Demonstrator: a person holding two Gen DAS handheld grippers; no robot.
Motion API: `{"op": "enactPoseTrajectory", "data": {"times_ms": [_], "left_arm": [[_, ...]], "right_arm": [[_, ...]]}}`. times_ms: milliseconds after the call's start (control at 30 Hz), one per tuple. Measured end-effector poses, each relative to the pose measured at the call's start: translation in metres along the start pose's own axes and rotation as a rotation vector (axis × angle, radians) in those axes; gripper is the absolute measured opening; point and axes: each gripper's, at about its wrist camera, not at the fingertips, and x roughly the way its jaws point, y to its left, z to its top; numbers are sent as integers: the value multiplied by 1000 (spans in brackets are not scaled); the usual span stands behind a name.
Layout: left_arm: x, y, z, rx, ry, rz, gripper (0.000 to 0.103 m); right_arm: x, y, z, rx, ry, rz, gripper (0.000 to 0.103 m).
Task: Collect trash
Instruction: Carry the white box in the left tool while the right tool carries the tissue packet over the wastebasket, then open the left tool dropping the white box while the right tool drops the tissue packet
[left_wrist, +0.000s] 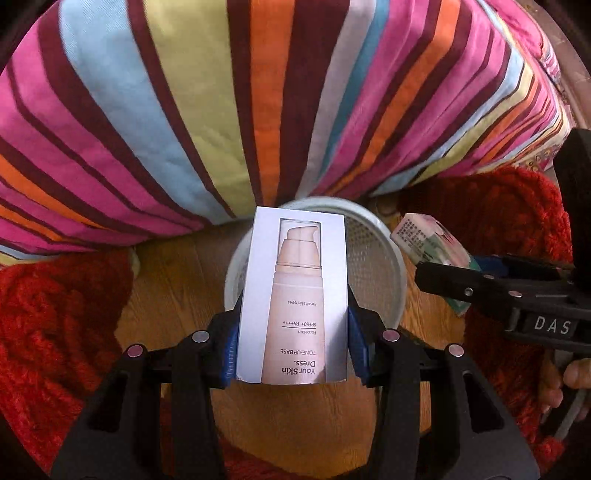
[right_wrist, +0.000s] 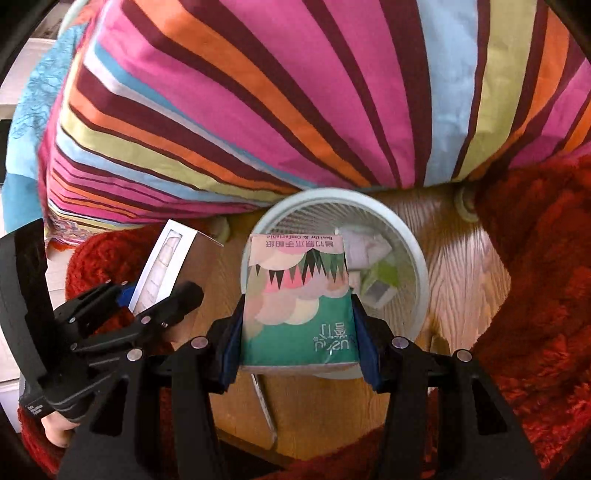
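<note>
**Both grippers loaded over the bin**

Your left gripper (left_wrist: 291, 350) is clamped on a white cosmetics box (left_wrist: 293, 291), blue pads pressed to both long sides. The print reads upside down: "Your Skin Dress.", "TONE-UP BASE", "SPF50+ PA++++", "For all skin types", with a pump-bottle picture. The box sits right above the pale mesh wastebasket (left_wrist: 384, 251).

Your right gripper (right_wrist: 299, 347) is closed on a green tissue pack (right_wrist: 299, 299), also held over the wastebasket rim. It carries Chinese characters plus "Healthy & Comfortable", inverted. Crumpled paper and a small carton (right_wrist: 376, 269) lie inside the basket.

The right gripper's body shows "DAS" in the left view. The basket stands on a wooden floor (right_wrist: 454, 258), between a red shaggy rug (right_wrist: 535, 277) and striped bedding (left_wrist: 258, 92).
</note>
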Motion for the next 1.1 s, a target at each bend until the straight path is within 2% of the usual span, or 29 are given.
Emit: {"op": "enactPoseTrajectory", "data": {"times_ms": [167, 600, 633, 667, 733, 767, 1100], "left_arm": [[12, 3, -2, -7, 55, 4, 47], [28, -3, 3, 24, 150, 27, 48], [30, -2, 4, 24, 160, 25, 49], [32, -1, 4, 21, 170, 21, 51], [35, 1, 4, 13, 188, 28, 65], [35, 1, 5, 10, 187, 26, 70], [36, 2, 3, 12, 185, 26, 70]], "right_arm": [[11, -3, 1, 20, 50, -14, 49], [22, -4, 3, 19, 107, -33, 51], [23, -4, 4, 22, 113, -36, 54], [24, -5, 4, 26, 120, -41, 64], [26, -6, 4, 33, 127, -41, 80], [26, -6, 4, 35, 125, -42, 81], [28, -6, 5, 33, 134, -47, 81]]}}
